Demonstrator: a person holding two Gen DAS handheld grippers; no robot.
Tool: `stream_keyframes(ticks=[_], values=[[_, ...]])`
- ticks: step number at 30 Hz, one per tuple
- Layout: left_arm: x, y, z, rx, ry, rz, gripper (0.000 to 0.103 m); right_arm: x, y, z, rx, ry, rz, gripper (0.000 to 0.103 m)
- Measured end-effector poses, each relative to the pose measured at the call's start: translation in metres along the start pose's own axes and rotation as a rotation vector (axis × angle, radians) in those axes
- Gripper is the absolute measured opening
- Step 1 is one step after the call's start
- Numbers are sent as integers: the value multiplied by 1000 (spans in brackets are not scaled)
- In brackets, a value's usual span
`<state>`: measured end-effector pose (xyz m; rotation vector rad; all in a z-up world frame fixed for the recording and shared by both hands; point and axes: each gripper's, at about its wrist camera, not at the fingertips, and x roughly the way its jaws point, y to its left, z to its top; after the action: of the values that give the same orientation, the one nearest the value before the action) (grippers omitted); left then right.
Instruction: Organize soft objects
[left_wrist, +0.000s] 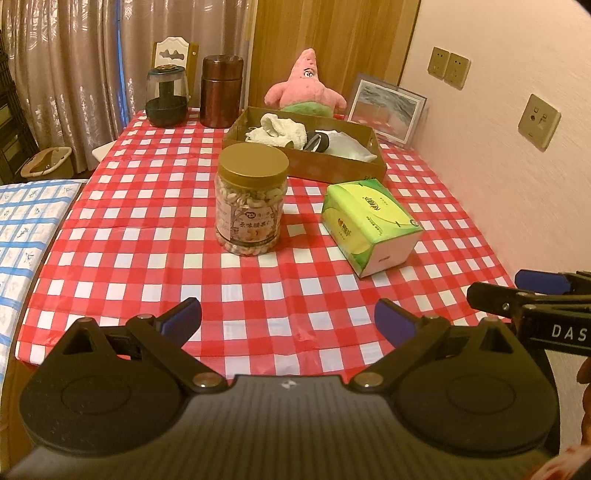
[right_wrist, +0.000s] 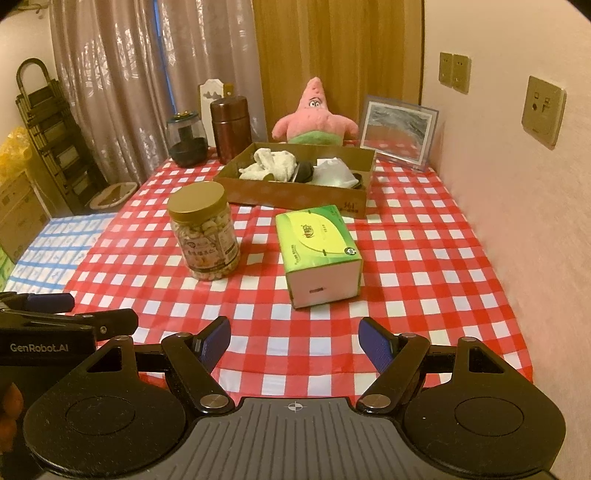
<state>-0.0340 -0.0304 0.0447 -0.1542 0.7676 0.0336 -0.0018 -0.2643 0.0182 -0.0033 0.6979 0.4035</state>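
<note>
- Left gripper is seen low over the near edge of the table; its blue-padded fingers are spread wide, nothing between them; the right gripper is likewise spread and empty.
- In the left view the right gripper's side is caught at the right edge; in the right view the left gripper's black arm is caught at the lower left.
- Only the right view takes in a folded ladder and cardboard boxes at far left; the left view shows a pale basket on the floor instead.
- Soft things: a white towel lies bunched in the left part of the shallow cardboard tray; a pale cloth lies in the right part, a dark rounded item between them, too small to identify; a pink plush star sits upright just behind the tray.
- A green tissue pack, glossy and box-shaped, lies near the tray's front; a clear plastic jar with a gold lid stands beside it, apart.
- Cloth on the table is red-and-white check, shiny; a brown canister, a dark glass jar and a framed picture stand at the back.
</note>
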Motion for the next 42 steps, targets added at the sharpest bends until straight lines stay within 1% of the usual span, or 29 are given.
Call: stream_keyframes(ticks=[33,42], values=[[-1,-4,1,2,1,-7,100,-1,-1,1,0,-5,-4,76],[-1,-4,2,5,1,-6,100,-4,-4,7,-1,-10,-10,76]])
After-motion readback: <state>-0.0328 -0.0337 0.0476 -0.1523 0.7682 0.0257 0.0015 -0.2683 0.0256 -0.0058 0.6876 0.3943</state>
